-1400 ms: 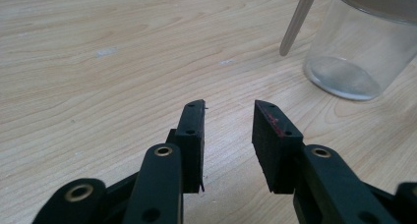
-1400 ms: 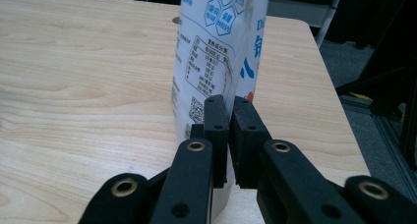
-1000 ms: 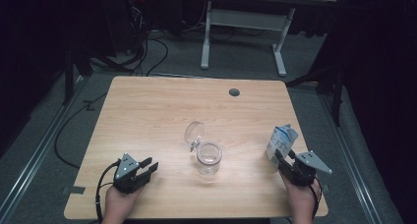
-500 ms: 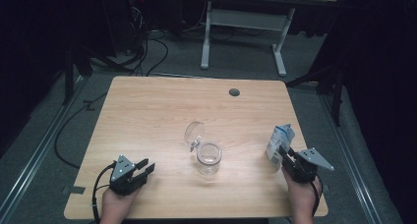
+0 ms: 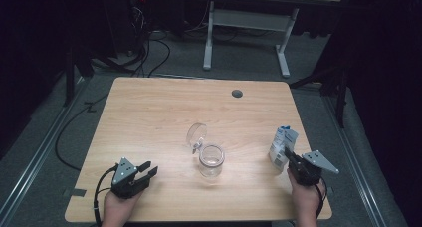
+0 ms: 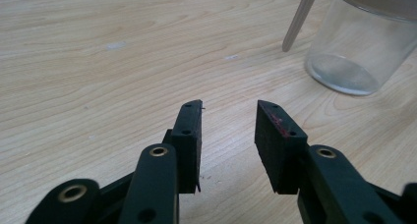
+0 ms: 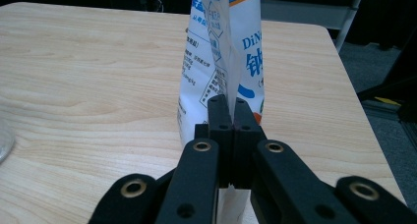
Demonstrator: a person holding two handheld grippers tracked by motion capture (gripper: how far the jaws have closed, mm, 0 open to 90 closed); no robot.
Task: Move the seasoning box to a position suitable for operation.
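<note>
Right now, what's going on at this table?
A person works at a wooden table with a gripper in each hand. The right gripper has just been closing and now pinches the side fold of an upright white and blue pouch near the table's right edge. The left gripper rests near the front left with its jaws apart and nothing between them; they have just been opening a little. A clear glass jar stands mid-table, its hinged lid swung open.

The white-and-blue printed pouch [image 7: 221, 62] is cut off by the right gripper view's top edge (its small print unreadable); the clear glass jar [image 6: 366, 42] runs past the left gripper view's top-right corner
</note>
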